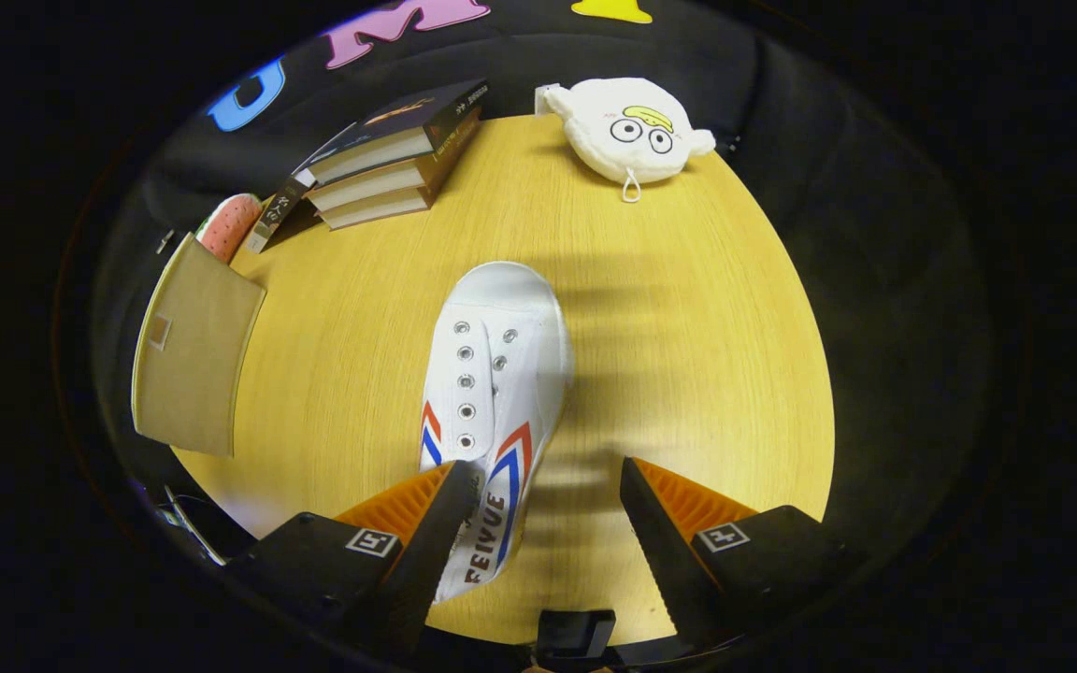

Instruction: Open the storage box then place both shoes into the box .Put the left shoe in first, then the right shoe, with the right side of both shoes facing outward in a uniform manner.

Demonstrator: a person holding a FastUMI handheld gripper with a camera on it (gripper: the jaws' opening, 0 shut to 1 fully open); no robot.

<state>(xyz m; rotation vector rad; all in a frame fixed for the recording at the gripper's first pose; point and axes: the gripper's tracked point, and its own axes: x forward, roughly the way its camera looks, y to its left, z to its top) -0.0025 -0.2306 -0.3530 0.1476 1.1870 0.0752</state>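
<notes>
Item: white canvas shoe [499, 374], laceless, red and blue stripes on its side, lying on the round wooden table [688, 355] at centre frame, toe toward the top, heel toward the bottom. The heel end is partly hidden behind the left finger, so its opening cannot be made out, and whether that finger touches the shoe or merely overlaps it cannot be told. Item: gripper [548, 486], at the bottom of the frame, pointing forward over the table; jaws stand wide apart, the shoe's rear lying between them but close against the left one, bare tabletop before the right. Nothing is clamped. Item: tan flat panel [191, 350], left of frame, hanging past the table's edge, possibly a box or its lid; which one is unclear. Item: pinkish dotted object [228, 224] behind it, mostly hidden. Item: stack of books [389, 159], upper left. Item: white plush toy [630, 129] with cartoon eyes, top centre, at the table's far edge.
</notes>
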